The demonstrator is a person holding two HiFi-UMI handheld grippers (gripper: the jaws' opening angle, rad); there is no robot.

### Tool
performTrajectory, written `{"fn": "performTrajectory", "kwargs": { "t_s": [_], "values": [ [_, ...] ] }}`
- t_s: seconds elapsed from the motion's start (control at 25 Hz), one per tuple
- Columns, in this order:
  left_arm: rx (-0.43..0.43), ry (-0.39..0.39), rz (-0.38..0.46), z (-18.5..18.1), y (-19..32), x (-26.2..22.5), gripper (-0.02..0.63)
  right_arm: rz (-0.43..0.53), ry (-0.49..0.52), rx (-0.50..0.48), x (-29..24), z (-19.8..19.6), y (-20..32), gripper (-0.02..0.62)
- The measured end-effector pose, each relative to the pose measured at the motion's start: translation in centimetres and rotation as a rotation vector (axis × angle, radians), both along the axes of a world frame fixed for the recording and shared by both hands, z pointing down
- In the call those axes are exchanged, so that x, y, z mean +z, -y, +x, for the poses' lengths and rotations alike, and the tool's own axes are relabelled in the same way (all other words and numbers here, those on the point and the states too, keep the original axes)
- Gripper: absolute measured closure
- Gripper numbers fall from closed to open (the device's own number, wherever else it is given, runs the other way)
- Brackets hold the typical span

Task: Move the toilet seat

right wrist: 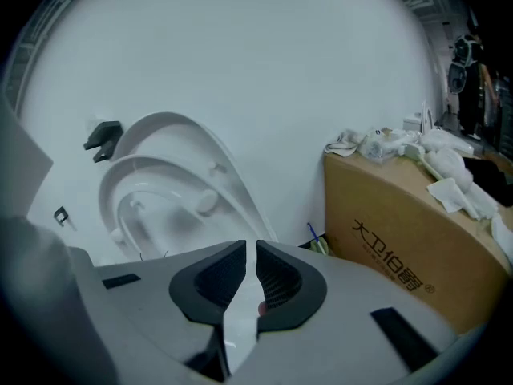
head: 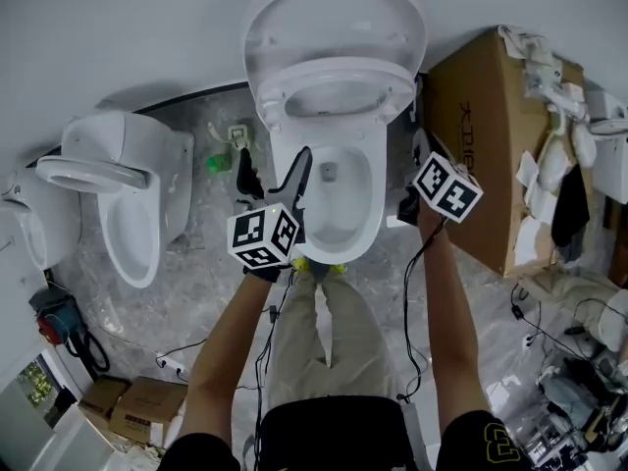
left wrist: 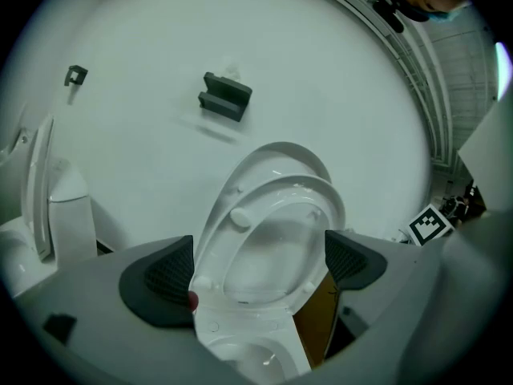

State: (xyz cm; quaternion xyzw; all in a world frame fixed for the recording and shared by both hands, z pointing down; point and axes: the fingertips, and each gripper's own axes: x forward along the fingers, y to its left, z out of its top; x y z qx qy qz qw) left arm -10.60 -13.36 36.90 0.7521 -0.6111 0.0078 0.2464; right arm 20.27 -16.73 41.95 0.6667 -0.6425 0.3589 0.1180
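The white toilet seat [head: 334, 84] stands raised against its upright lid [head: 334, 13], above the open bowl [head: 339, 199]. My left gripper [head: 297, 173] hovers over the bowl's left rim, open; in the left gripper view the left gripper [left wrist: 260, 267] has its pads wide apart, framing the seat [left wrist: 309, 197] and the lid [left wrist: 280, 152] without touching them. My right gripper [head: 414, 180] is by the bowl's right side. In the right gripper view the right gripper [right wrist: 251, 275] shows only a narrow slit between its pads and grips nothing; the seat [right wrist: 128, 184] and the lid [right wrist: 188, 135] lie ahead to its left.
A large cardboard box [head: 491, 135] with white rags on top stands tight against the toilet's right side. A second toilet [head: 128, 194] and a third [head: 25, 224] stand to the left. Cables and small boxes lie on the marble floor [head: 206, 292]. A dark bracket [left wrist: 224, 95] hangs on the wall.
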Motion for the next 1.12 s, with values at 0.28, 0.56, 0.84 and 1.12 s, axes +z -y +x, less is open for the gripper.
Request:
{"fn": "performTrajectory", "kwargs": {
  "t_s": [0.28,0.56,0.84,1.12],
  "values": [
    [0.162,0.091,0.003,3.8,-9.0,-6.6,0.081,0.07,-0.017,-0.19,-10.4,-5.7,-10.5,0.557],
    [0.238,0.162,0.063,4.7,-16.5,-15.6,0.277,0.148,-0.032,-0.334,-20.6,-10.1,-18.4,0.568],
    [0.253,0.265,0.141,4.3,-18.6,-21.6,0.58,0.208,0.012,-0.388,-26.8,-12.5,-22.1,0.568],
    [0.254,0.204,0.133,5.5,-18.9,-24.2,0.588,0.298,-0.069,-0.45,-30.8,-13.5,-22.8,0.571]
  ]
}}
